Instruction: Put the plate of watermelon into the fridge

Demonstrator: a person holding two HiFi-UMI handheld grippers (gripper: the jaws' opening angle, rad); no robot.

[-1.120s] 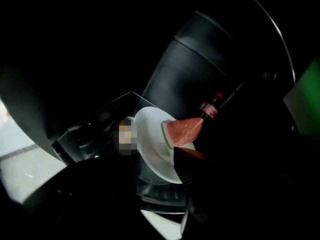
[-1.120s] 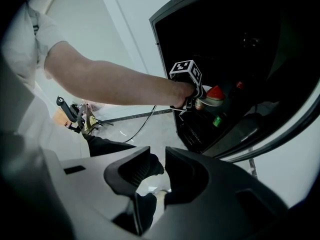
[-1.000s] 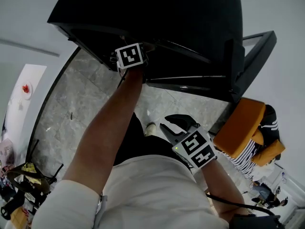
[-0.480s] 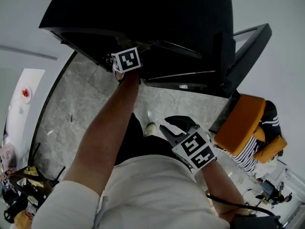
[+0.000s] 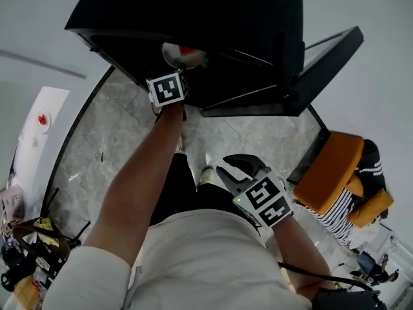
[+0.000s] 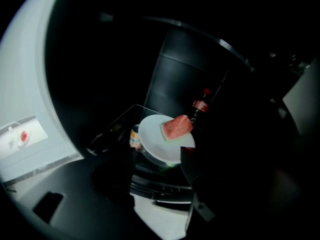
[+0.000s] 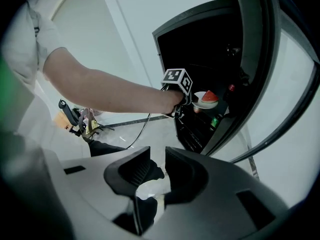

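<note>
Left gripper view, not head view: can, bottle beside plate | left gripper just opened, empty | right gripper spread, empty

The head view looks steeply down from the person's head, with the open fridge at twelve o'clock and the floor at nine. The left gripper view sits close at the fridge mouth, facing in. The inside is dark, seemingly shelves, with the plate near centre. The right gripper view stands farther back and lower, fridge at one o'clock. All three share the plate.
</note>
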